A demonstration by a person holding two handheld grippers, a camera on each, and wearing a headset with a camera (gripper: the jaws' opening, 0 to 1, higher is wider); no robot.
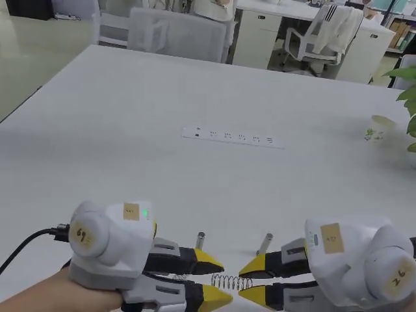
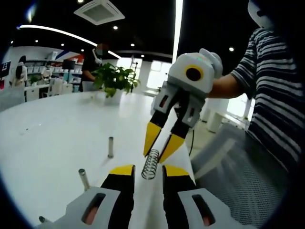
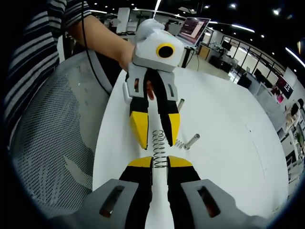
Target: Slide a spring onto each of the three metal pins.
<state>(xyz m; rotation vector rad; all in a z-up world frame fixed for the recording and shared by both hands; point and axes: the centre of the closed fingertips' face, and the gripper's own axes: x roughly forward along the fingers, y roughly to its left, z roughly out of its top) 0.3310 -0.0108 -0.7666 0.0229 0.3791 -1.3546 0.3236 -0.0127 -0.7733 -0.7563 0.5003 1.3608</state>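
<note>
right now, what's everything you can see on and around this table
table: one, white, under everything
power strip: one, white, table centre
paper cup: one, white, far right
plant: one, green, right edge
chairs: two, pale, beyond table
spring: one, silver, between both grippers
pins: two seen, metal, just beyond spring
left gripper: one, white with yellow fingers, open around spring
right gripper: one, same colours, shut on spring

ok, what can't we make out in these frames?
Grip on the spring: its ends sit between the tips of the left tool and right tool; both gripper views leave contact unclear.
Bases of the pins: head view, hidden behind the tools.
Print on the paper cup: head view, too small.
</note>
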